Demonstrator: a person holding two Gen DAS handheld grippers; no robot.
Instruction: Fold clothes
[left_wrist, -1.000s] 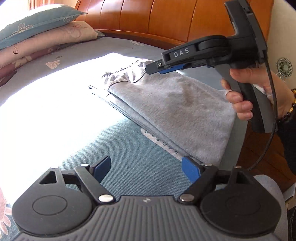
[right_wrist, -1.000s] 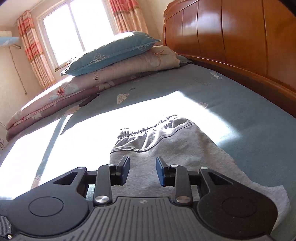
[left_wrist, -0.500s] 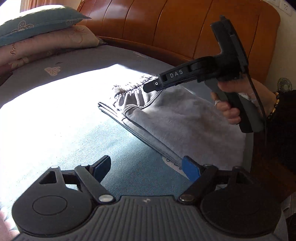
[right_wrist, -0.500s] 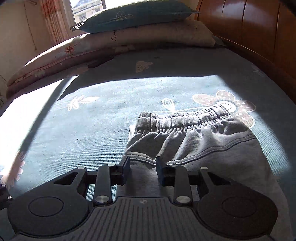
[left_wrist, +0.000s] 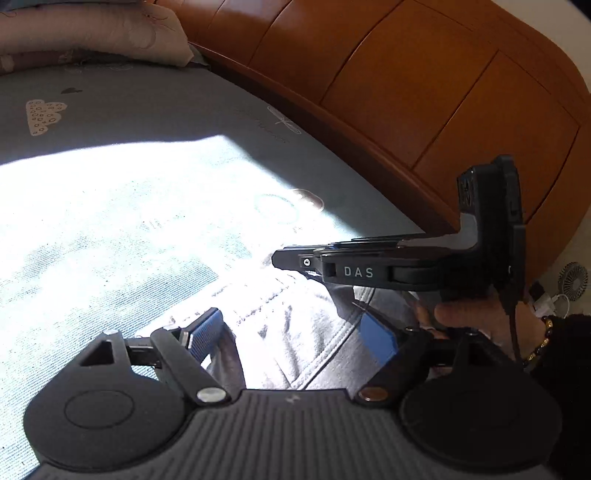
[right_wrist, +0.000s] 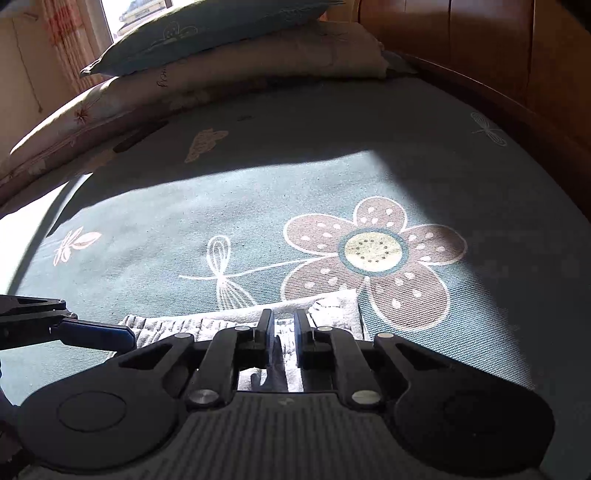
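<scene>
Most of the grey trousers (left_wrist: 295, 332) are hidden under both tools, only the gathered waistband (right_wrist: 207, 325) peeking out on the bed (right_wrist: 332, 177), so their long axis is hard to read. The right gripper (right_wrist: 282, 328) has just closed its jaws, clamped on the waistband. The left view alone shows the right hand (left_wrist: 476, 314); the left gripper (left_wrist: 291, 338) straddles the waistband end, jaws wide apart.

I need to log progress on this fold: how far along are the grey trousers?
Done: the grey trousers already lie folded lengthwise on the bed. In hand: the right gripper, jaws just closed, pinches the elastic waistband; the left gripper is open over it. Left: the crosswise fold.
</scene>
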